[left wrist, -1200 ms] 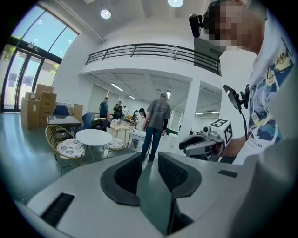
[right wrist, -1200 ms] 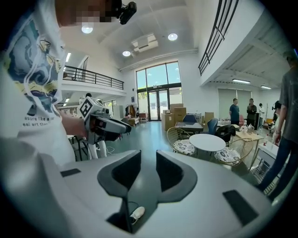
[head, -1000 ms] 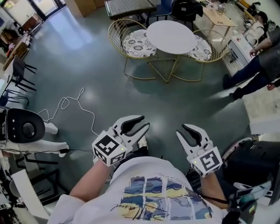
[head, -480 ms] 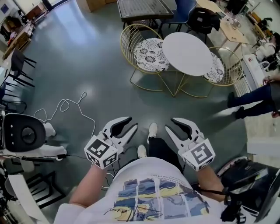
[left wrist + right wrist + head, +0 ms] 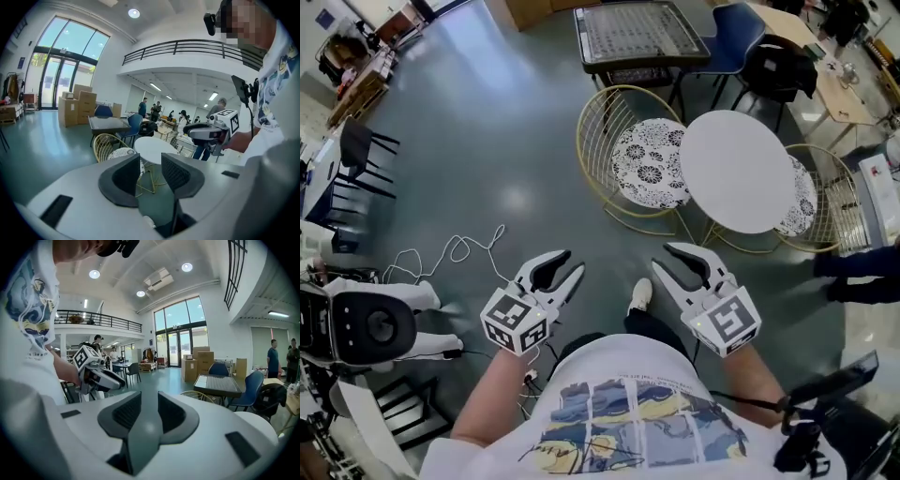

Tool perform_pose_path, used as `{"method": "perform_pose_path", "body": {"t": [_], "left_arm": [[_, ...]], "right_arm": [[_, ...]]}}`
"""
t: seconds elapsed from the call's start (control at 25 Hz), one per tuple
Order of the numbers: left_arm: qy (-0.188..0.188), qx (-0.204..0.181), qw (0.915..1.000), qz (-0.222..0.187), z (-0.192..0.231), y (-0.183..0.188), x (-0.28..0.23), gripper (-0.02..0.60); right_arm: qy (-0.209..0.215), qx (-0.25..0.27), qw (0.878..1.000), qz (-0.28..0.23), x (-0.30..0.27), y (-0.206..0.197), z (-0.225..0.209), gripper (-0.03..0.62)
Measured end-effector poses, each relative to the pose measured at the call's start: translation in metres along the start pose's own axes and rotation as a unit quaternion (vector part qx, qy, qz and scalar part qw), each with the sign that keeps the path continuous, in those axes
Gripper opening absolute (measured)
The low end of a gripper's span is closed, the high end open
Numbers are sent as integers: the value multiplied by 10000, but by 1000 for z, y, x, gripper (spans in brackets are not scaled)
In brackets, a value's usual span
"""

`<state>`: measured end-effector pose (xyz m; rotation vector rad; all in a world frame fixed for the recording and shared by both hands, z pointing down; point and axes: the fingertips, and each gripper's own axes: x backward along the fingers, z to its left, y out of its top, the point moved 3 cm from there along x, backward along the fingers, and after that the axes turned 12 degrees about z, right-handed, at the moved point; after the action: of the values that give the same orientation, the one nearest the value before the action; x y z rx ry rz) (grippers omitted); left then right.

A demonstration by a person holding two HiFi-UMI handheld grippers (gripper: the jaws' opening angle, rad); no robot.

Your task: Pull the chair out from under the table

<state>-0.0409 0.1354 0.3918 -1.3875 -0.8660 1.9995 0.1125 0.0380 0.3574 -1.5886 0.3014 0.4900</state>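
Note:
A gold wire chair (image 5: 647, 164) with a patterned cushion is tucked against the left side of the round white table (image 5: 736, 169). A second such chair (image 5: 806, 202) sits on the table's right side. Both grippers hang in the air well short of the chairs. My left gripper (image 5: 561, 273) has nothing between its jaws, which are opening. My right gripper (image 5: 671, 268) is open and empty. In the left gripper view the chair (image 5: 110, 146) and table (image 5: 152, 145) show beyond the left gripper (image 5: 151, 169). The right gripper view has its gripper (image 5: 149, 411) with the chair's wire rim (image 5: 197, 394) behind.
A white wheeled device (image 5: 366, 323) and a loose cable (image 5: 459, 248) lie on the floor at left. A dark square table (image 5: 637, 33), a blue chair (image 5: 736, 28) and a black chair (image 5: 356, 155) stand further off. Someone's legs (image 5: 862, 272) are at the right edge.
The person has walked towards the table, which with its chairs now sits closer and lower in the head view. Both grippers travelled along, still empty.

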Motion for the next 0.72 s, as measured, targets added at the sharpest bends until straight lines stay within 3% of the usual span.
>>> {"method": "perform_pose_path", "body": {"t": [0.16, 0.4, 0.72], "left_arm": [[156, 79, 9998, 73, 62, 46, -50, 131], [112, 138, 9991, 373, 175, 82, -117, 134], [-486, -21, 9884, 1439, 329, 103, -238, 161]], "right_arm": [[7, -97, 9999, 118, -35, 8, -67, 94], [-259, -158, 9985, 448, -89, 26, -118, 94], [-1412, -1022, 9817, 769, -174, 58, -170, 94]]}}
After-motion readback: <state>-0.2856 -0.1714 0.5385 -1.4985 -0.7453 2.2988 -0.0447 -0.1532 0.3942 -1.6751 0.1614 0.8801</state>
